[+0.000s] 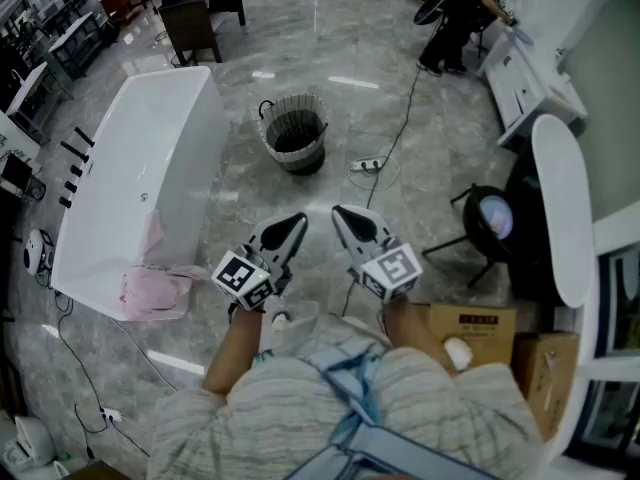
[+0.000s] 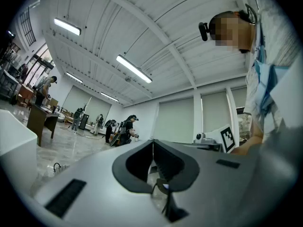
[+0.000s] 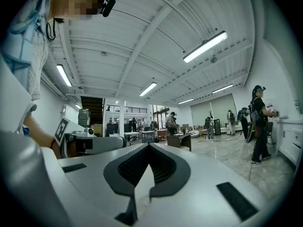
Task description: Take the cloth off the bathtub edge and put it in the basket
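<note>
no word or number can be read anywhere. the brown cardboard box (image 1: pixel 487 323) on the floor carries a dark printed line, too small to make out. the left gripper (image 1: pixel 297 220) and right gripper (image 1: pixel 340 212) bear only black-and-white square markers (image 1: pixel 240 276), no letters.

The bathtub (image 1: pixel 140 158) lies along the left of the head view, its length running from beside the person to farther away. The cloth (image 1: pixel 155 286) drapes over the rim at the tub's near end. The basket (image 1: pixel 295 133) stands on the floor to the right of the tub's far half, apart from it. Just right of the basket a power strip (image 1: pixel 367 165) lies on the floor. The left gripper (image 1: pixel 297 221) and right gripper (image 1: pixel 339 211) sit side by side nearer than the basket, between the tub and a round unit on a stand (image 1: pixel 490 218). Cardboard boxes (image 1: pixel 487 326) sit at the near right, and another person (image 1: pixel 455 13) stands at the far right.
</note>
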Demonstrator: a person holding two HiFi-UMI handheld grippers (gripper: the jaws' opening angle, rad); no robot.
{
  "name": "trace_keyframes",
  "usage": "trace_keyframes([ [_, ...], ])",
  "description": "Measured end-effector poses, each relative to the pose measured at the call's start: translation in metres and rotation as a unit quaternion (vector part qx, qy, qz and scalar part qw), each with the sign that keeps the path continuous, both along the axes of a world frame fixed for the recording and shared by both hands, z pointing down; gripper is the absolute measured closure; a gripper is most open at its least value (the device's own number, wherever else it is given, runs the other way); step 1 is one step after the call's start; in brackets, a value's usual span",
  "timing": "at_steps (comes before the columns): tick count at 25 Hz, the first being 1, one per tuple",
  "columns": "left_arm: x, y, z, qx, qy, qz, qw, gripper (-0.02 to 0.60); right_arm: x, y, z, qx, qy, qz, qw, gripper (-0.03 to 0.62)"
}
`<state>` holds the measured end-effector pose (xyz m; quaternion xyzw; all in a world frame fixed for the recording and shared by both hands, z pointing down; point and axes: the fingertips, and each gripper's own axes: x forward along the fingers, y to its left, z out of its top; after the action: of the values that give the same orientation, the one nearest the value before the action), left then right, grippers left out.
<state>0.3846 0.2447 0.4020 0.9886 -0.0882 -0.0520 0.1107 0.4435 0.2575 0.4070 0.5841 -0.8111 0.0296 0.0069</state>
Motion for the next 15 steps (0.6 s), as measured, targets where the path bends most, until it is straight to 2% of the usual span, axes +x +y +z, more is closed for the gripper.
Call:
trace_keyframes([
  [8, 0.01, 0.009, 0.007, 0.0, -0.007, 0.003, 1.0, 0.577, 0.004, 0.003, 0.003, 0.0, -0.001, -0.007, 1.0, 0.591],
  [15, 0.011, 0.012, 0.01, -0.002, -0.013, -0.004, 0.9999, 0.577, -0.003, 0.003, 0.006, -0.001, 0.003, -0.035, 0.999, 0.591],
])
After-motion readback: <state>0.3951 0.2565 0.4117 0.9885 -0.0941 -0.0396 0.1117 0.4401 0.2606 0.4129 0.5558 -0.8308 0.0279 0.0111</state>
